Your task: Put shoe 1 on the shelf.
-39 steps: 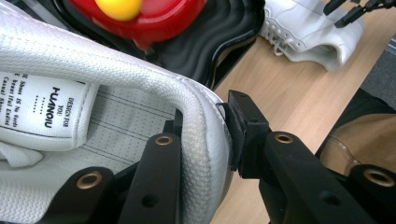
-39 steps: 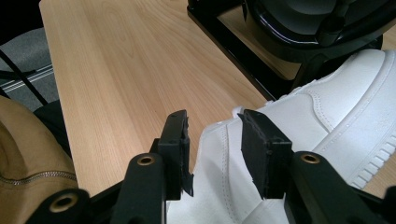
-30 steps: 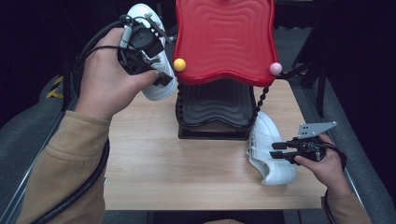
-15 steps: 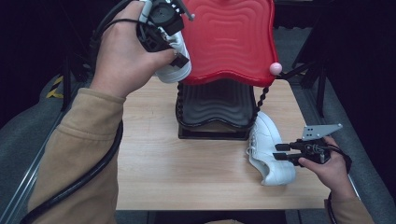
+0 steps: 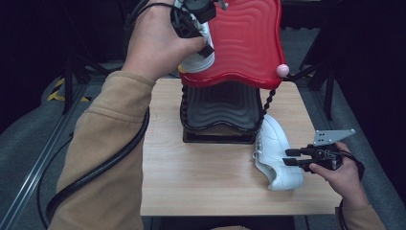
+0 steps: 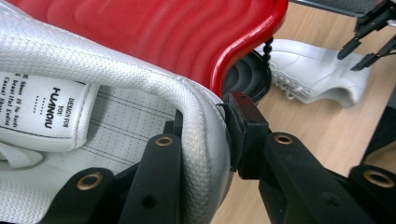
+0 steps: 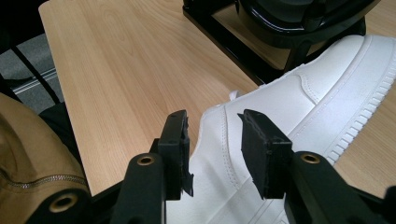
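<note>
Up in the high view, your left gripper (image 5: 203,21) carries a white shoe (image 5: 198,57) over the near-left edge of the red shelf (image 5: 244,43), the top tier of a rack standing on the wooden table (image 5: 201,177). Your right gripper (image 5: 293,158) sits just beside the second white shoe (image 5: 275,153), which lies on the table against the rack's black lower shelf (image 5: 220,108).

Next, the left gripper view: the jaws pinch the padded collar (image 6: 201,140) of the raised shoe. The tongue label (image 6: 51,109) reads "DESIGN FOR YOU FUANOU"; the smaller lines run off the edge. Soft padding could slip from so narrow a bite, and the shoe might catch the red rim and tumble.

Finally, the right gripper view: the jaws stand spread over the lying shoe's white upper (image 7: 289,121), holding nothing. Closing on that smooth flat leather may skid off.
</note>
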`<state>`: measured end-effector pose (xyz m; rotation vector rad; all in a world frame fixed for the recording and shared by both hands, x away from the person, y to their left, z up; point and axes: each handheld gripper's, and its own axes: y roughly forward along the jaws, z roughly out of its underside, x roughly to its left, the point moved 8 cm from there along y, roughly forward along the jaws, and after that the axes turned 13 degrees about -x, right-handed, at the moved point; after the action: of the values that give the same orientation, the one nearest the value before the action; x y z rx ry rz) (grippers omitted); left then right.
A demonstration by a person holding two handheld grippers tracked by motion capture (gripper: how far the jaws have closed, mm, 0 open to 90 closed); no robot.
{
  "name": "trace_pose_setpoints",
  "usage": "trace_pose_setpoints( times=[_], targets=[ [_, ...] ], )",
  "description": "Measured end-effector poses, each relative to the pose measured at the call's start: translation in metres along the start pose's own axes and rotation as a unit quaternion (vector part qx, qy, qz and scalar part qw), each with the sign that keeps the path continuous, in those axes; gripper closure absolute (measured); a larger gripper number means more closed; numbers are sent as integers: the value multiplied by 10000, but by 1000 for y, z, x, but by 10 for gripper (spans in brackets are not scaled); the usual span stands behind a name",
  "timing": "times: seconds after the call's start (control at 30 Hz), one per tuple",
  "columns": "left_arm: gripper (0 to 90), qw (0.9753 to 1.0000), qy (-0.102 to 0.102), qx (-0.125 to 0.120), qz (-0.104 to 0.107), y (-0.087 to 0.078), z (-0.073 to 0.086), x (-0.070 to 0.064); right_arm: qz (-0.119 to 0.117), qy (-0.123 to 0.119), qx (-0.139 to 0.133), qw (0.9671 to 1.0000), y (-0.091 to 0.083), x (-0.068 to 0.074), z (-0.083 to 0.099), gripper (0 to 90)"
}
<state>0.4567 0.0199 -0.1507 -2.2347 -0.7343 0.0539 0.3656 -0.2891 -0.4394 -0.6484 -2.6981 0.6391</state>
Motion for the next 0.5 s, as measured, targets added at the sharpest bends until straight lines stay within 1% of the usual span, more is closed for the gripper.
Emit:
trace_pose_setpoints(
  times=[0.03,0.1,0.17,0.2,0.27,0.3,0.37,0.4,0.47,0.5],
  targets=[
    [750,10000,36,-5,30,4,-4,1,-8,-4,-13,10000,0,0,0,619],
    [750,10000,60,-3,39,10,-8,2,-6,-2,-3,10000,0,0,0,619],
    [749,9999,104,4,91,17,-13,3,-10,12,-16,10000,-1,0,0,619],
    [748,9999,104,4,91,17,-13,3,-10,12,-16,10000,-1,0,0,619],
    [747,9999,118,23,88,23,-17,3,-7,13,-33,10000,-1,-1,0,619],
    [747,9998,171,42,87,26,-19,4,-16,21,-27,10000,-1,-1,0,619],
    [745,9998,197,48,73,32,-22,6,-17,10,-13,10000,-1,-1,1,618],
    [745,9997,229,62,26,35,-24,7,-21,14,-11,10000,0,-1,1,619],
    [744,9996,279,104,-4,41,-26,8,-28,13,-14,10000,0,-1,1,619],
    [744,9996,282,88,-10,44,-27,8,-28,4,-13,10000,-1,-1,1,619]
  ],
)
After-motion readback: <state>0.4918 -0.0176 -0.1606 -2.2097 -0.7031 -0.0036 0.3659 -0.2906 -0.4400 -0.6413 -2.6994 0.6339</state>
